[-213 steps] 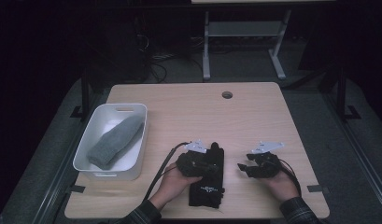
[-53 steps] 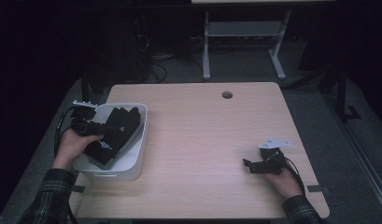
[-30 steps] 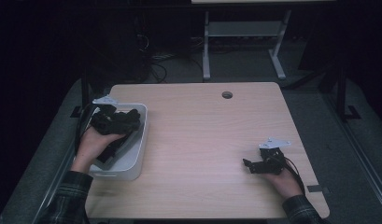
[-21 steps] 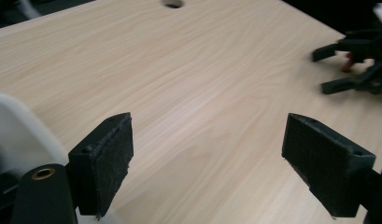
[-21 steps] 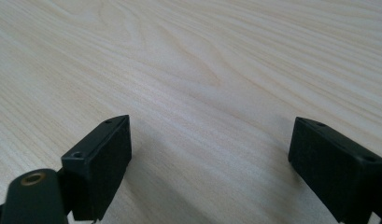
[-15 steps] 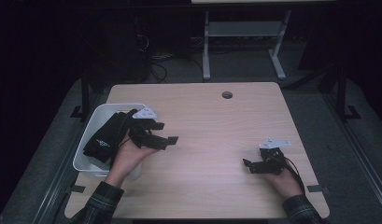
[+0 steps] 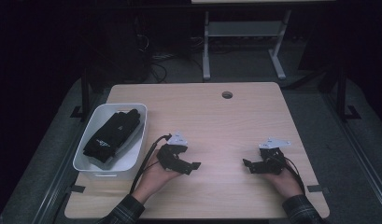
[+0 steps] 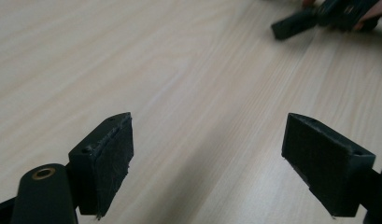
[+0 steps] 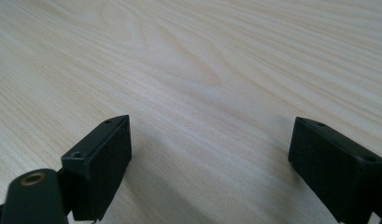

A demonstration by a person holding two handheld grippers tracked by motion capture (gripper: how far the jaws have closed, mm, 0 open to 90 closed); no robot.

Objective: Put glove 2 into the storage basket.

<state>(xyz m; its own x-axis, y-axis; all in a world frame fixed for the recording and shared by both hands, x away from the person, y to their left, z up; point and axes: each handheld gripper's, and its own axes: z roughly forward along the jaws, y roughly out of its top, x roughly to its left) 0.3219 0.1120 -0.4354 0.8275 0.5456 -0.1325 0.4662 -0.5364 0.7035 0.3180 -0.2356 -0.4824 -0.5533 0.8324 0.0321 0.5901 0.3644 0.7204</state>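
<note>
Black glove lies in the white tub (both grippers gape, holding nothing) on the table.

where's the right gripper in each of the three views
High view: the right gripper sits low right on the wooden table, jaws open, pointing left.
Left gripper view: it lies far off at the top right edge, across the bare tabletop.
Right gripper view: its own two black jaws rise from the bottom corners, set wide apart with nothing between.
Shared landmark: the pale wood grain of the table.
</note>
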